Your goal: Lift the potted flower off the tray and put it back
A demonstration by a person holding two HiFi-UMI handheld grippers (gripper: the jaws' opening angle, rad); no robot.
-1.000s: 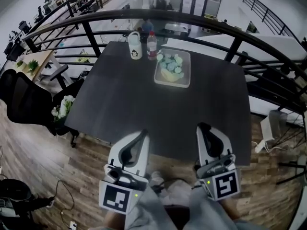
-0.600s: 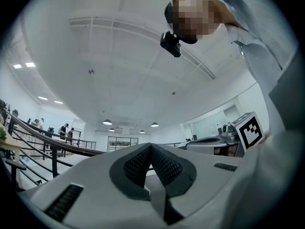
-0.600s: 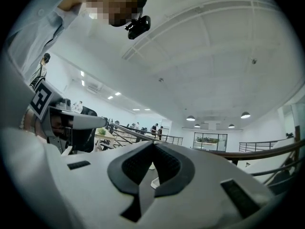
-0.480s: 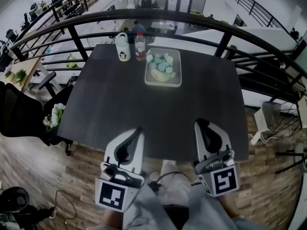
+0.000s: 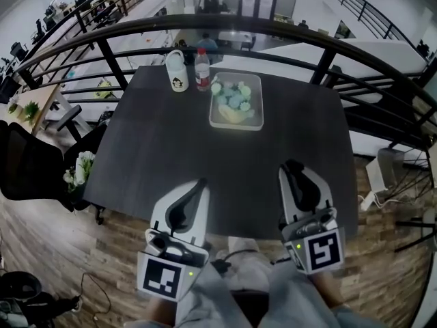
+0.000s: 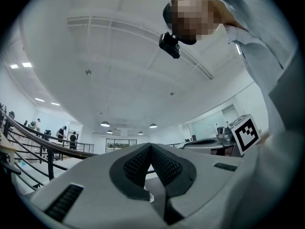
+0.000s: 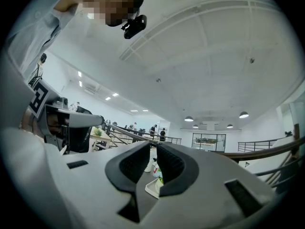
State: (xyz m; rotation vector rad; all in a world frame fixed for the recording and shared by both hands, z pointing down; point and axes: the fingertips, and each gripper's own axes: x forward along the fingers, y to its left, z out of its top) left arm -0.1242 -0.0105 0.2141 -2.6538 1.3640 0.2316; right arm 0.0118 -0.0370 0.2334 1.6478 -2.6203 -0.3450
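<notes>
The potted flower (image 5: 234, 96), a clump of pale blue-green blooms, stands in a clear tray (image 5: 237, 124) at the far middle of the dark table (image 5: 171, 149). Both grippers hover over the table's near edge, well short of the tray. My left gripper (image 5: 200, 183) is shut, its pads meeting at the tip (image 6: 151, 147) with nothing between them. My right gripper (image 5: 292, 166) shows a narrow gap between its pads (image 7: 153, 149); its jaws have just been opening and hold nothing. Through that gap I see the tray (image 7: 150, 188) far ahead.
A white mug (image 5: 177, 70) and a plastic bottle (image 5: 202, 67) stand left of the tray at the table's far edge. A black curved railing (image 5: 102, 43) runs behind the table. An office chair (image 5: 27, 162) and a bunch of white flowers (image 5: 78, 169) sit to the left.
Both grippers have edged forward over the table's near edge. The tray and flower have not moved on the table.
</notes>
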